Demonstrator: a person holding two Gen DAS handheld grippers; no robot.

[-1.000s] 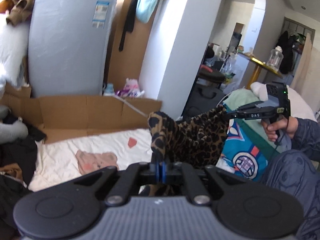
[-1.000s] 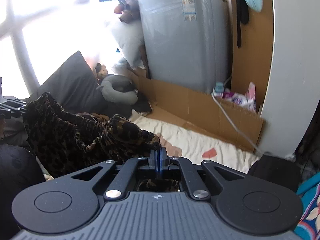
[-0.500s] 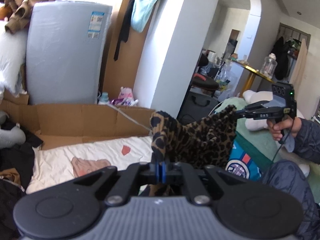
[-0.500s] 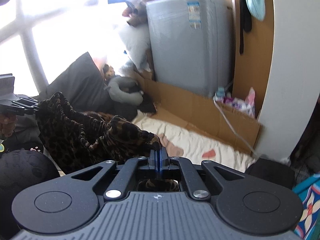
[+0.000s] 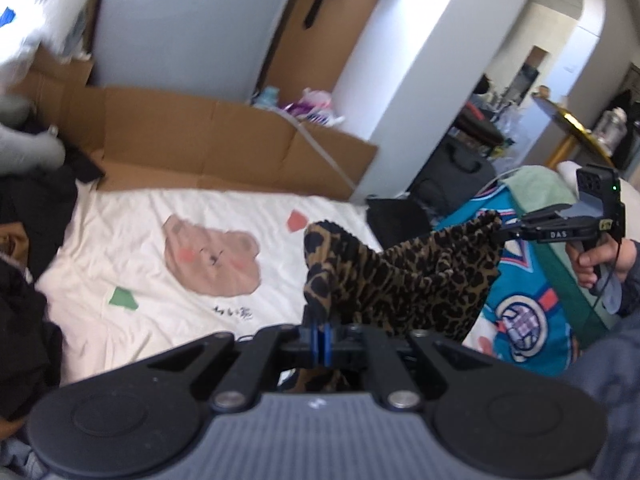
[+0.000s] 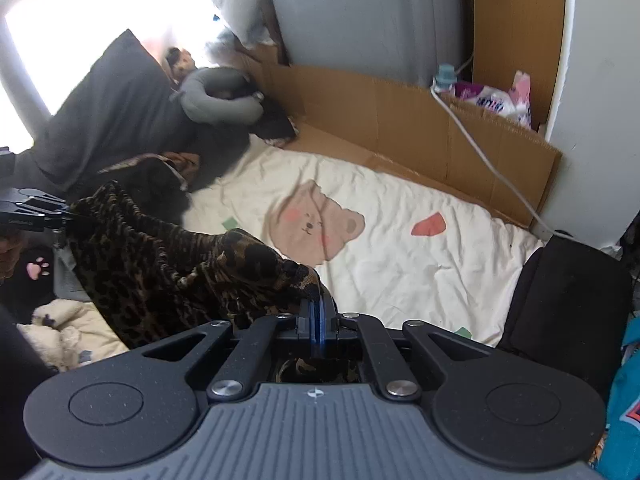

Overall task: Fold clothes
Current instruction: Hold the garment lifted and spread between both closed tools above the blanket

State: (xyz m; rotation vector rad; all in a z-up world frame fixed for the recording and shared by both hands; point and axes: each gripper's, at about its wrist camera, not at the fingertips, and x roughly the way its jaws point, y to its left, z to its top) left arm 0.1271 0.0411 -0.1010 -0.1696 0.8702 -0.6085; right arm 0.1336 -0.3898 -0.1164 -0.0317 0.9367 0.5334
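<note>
A bed takes up most of both views, spread with a cream quilt [image 5: 132, 240] printed with a pale-pink bear face [image 6: 316, 224]; a wall of brown cardboard [image 5: 200, 136] stands along its far edge, a grey upright slab [image 6: 360, 12] rises behind that, and dark clothes [image 5: 24, 264] are heaped at one side. The task's thing is a leopard-print garment [image 5: 404, 276], held up off the quilt and stretched between the two tools, its lower part hanging slack toward the near end of the bed. The left hand-held gripper [image 5: 320, 330] has its jaws pressed together on one bunched corner of the fabric. The right hand-held gripper [image 6: 316, 314] is likewise clamped on the opposite corner — in the left wrist view it shows at the right, gripped by the person's hand [image 5: 600, 258], with the cloth [image 6: 160, 264] running from its tip. The step in hand looks like the spreading of the garment: it is taken by two corners and carried over the open quilt, not yet laid down. The next move probably calls for keeping both grips firm and the top edge taut, then bringing the two corners down level so the fabric lands flat on the bear print — slack in the middle would likely leave creases to smooth before any fold.
</note>
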